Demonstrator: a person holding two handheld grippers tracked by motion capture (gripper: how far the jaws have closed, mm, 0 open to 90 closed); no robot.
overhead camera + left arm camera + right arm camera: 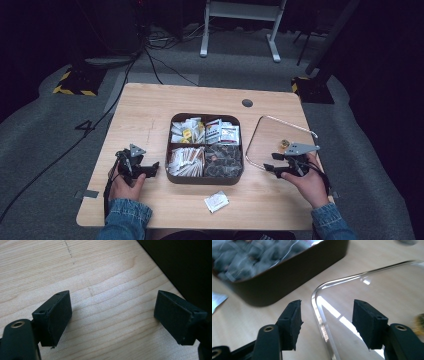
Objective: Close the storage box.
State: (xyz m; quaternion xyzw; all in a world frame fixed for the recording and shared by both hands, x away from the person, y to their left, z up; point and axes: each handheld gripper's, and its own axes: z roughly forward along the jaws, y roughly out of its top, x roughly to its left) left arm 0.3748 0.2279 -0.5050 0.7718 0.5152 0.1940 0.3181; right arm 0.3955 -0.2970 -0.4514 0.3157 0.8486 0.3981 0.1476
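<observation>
A dark brown box with four compartments of packets and sachets stands mid-table. Its clear lid lies flat to the right, with a small gold knob on it. My right gripper is at the lid's near left corner. In the right gripper view the jaws of this gripper stand apart on either side of the lid's rim, touching nothing. My left gripper rests left of the box, open over bare wood.
A loose white packet lies in front of the box, near the table's front edge. A grey cable port sits at the back of the table. Cables and stand legs are on the floor beyond.
</observation>
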